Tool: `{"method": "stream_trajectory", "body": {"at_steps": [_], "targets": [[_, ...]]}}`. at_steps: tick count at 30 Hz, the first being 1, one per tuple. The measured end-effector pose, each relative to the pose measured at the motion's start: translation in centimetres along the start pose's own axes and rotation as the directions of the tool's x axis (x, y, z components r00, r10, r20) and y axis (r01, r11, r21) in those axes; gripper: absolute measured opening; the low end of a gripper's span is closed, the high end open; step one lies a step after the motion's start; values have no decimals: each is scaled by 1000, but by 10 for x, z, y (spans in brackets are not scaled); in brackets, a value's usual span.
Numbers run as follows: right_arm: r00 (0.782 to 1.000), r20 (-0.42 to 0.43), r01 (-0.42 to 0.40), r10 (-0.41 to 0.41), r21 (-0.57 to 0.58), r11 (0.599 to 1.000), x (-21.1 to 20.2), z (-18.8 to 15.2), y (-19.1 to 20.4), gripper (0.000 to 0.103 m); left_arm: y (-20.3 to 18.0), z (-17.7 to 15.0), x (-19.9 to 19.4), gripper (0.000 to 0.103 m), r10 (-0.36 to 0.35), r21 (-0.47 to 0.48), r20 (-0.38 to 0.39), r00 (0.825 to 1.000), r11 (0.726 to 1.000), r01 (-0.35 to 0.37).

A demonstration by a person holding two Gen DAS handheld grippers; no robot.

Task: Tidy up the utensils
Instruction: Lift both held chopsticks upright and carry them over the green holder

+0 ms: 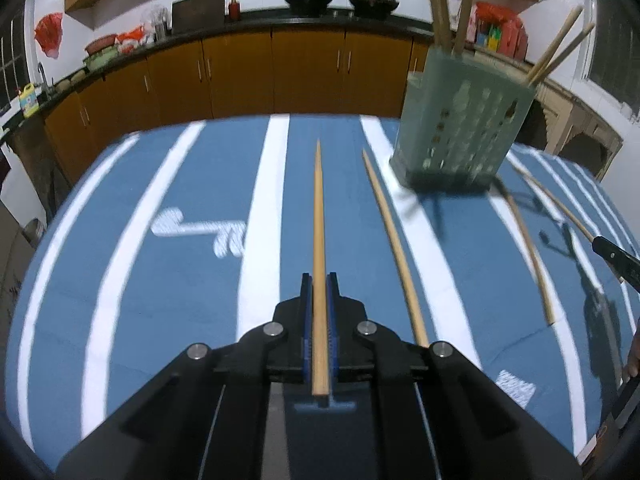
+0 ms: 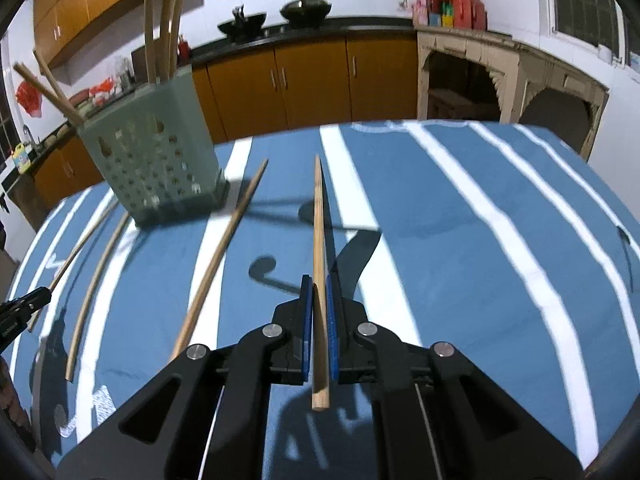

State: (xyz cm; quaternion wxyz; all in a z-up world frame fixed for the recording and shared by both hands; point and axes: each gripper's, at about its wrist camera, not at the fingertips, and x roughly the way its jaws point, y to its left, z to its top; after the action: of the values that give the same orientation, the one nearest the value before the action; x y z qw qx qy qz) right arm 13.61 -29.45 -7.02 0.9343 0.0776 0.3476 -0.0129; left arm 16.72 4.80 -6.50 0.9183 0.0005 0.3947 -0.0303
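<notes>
My left gripper [image 1: 319, 280] is shut on a wooden chopstick [image 1: 318, 216] that points forward above the table. My right gripper [image 2: 318, 280] is shut on another wooden chopstick [image 2: 319, 220], also pointing forward. A pale green perforated utensil holder [image 1: 460, 124] stands on the blue striped cloth, ahead and to the right of the left gripper; it also shows in the right wrist view [image 2: 154, 160], ahead and to the left. Several chopsticks stand in it. Loose chopsticks lie on the cloth [image 1: 394, 248] [image 1: 528, 252] [image 2: 220, 260] [image 2: 94, 288].
The table carries a blue cloth with white stripes [image 1: 180, 280]. The right gripper's tip shows at the right edge of the left wrist view [image 1: 618, 260]. Behind the table run orange kitchen cabinets [image 1: 240, 76] and a counter with woks [image 2: 306, 10]. A beige side table [image 2: 500, 80] stands at the right.
</notes>
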Motion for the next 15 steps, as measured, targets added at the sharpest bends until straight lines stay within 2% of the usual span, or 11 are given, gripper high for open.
{"method": "stream_trajectory", "body": {"at_steps": [7,15], "targets": [[993,115,-18,15,20,1000,-29,24,-5,8,4,25,-40,8,-9,-20,132,991,1000,12],[972,230,-58,51,26,998,-55,44,-3,8,9,50,-74,8,-43,-64,248,968,996,61]]}}
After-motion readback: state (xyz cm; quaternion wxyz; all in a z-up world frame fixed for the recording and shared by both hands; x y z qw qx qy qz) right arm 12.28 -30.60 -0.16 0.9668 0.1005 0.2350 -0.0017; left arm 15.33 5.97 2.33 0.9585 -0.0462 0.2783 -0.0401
